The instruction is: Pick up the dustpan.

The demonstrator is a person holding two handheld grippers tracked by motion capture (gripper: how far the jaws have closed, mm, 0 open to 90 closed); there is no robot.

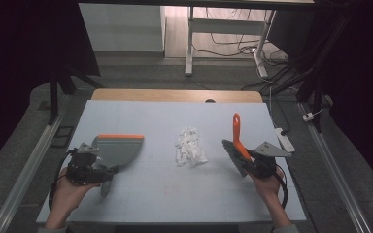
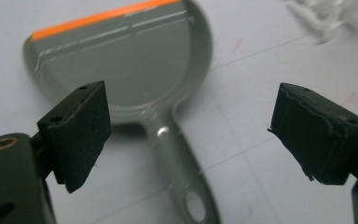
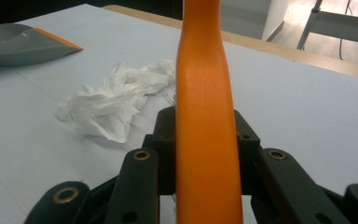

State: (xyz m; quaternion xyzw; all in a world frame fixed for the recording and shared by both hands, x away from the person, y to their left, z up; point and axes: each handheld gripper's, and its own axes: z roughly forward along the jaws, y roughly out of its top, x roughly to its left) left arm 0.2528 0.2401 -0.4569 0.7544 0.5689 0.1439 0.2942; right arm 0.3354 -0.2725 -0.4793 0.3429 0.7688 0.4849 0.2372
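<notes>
High view: one dustpan (image 1: pixel 119 148), one brush (image 1: pixel 237 141) and one heap of crumpled paper (image 1: pixel 190 146) on my table (image 1: pixel 165 194).

The paper is my landmark, lying mid-table. The dustpan lies flat well to its left, orange lip turned away from me, grey handle (image 2: pixel 177 154) pointing back at my left tongs (image 1: pixel 93 167). In the left gripper view those jaws stand wide apart with the handle lying between them, untouched. I judge the pan light, stiff and a little slick, so I would pinch the narrow handle just behind the bowl. Right of the paper, my right tongs (image 1: pixel 258 162) are clamped on the brush's orange handle (image 3: pixel 205 140), bristles low and just off the paper. The paper looks feather-light and soft, likely to scatter under a hard sweep.
</notes>
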